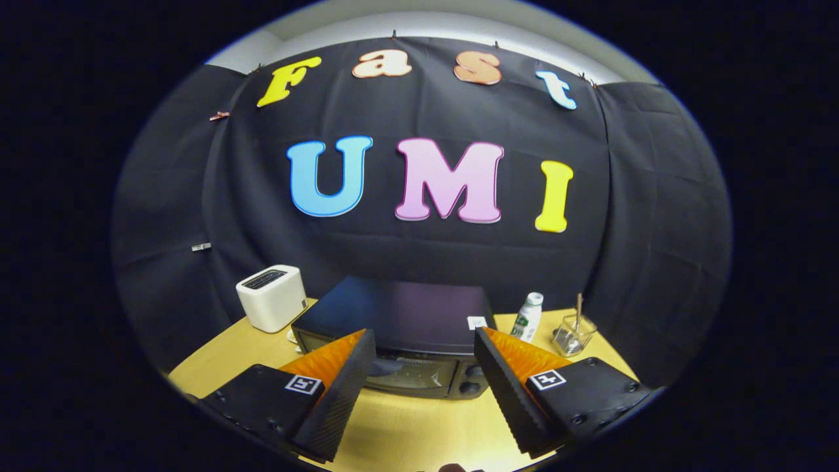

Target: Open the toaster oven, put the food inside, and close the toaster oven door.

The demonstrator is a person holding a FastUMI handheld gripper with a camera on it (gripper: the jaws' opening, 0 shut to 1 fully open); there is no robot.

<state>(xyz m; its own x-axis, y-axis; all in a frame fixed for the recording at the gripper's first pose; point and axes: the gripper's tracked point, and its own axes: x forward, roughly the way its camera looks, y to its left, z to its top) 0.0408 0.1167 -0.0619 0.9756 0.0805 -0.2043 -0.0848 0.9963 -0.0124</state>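
A black toaster oven [400,321] stands on the wooden table [406,426], straight ahead of my fingers. Its glass door [406,375] faces me and looks shut, and its knobs [470,380] sit at the door's right. My gripper [425,344] hovers above the table in front of the oven, a little higher than its top. The fingers are spread wide with nothing between them. No food shows.
A white pop-up toaster [272,297] stands left of the oven near the wall. A small white bottle [528,317] and a glass [573,334] with a stick in it stand to the oven's right. Black cloth closes the back and both sides.
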